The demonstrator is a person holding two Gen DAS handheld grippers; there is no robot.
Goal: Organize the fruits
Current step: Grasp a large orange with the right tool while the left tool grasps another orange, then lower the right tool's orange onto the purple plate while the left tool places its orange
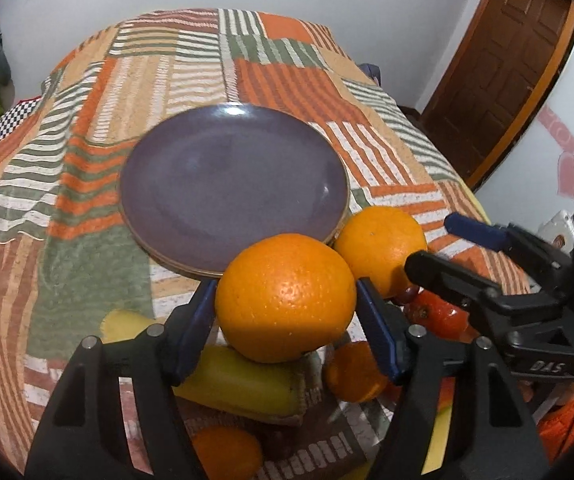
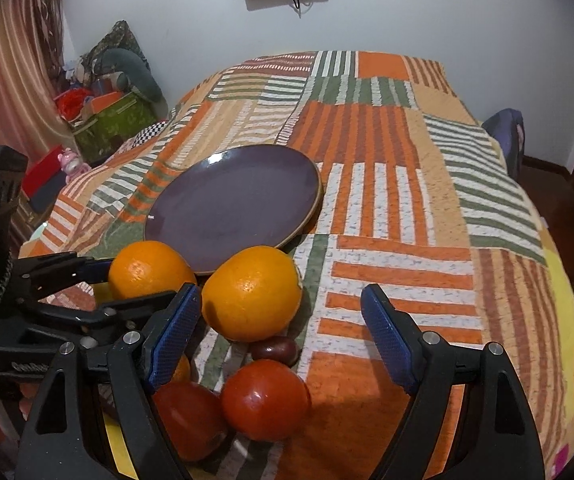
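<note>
My left gripper [image 1: 285, 322] is shut on a large orange [image 1: 285, 296], held just above the fruit pile near the front rim of the purple plate [image 1: 191, 168]. A second orange [image 1: 379, 246] lies to its right. In the right wrist view the held orange [image 2: 149, 268] is at the left, the second orange [image 2: 251, 294] sits ahead of my open, empty right gripper [image 2: 281, 334], with two red tomatoes [image 2: 265, 398] and a dark grape [image 2: 275, 350] below. The plate [image 2: 247, 188] is bare.
A yellow fruit [image 1: 239, 384] and smaller oranges [image 1: 353, 372] lie under the left gripper. The right gripper [image 1: 459, 248] shows in the left view. The patchwork quilt [image 2: 387, 208] covers the bed. Boxes and clutter [image 2: 103, 116] stand at the left, a wooden door [image 1: 503, 60] at the right.
</note>
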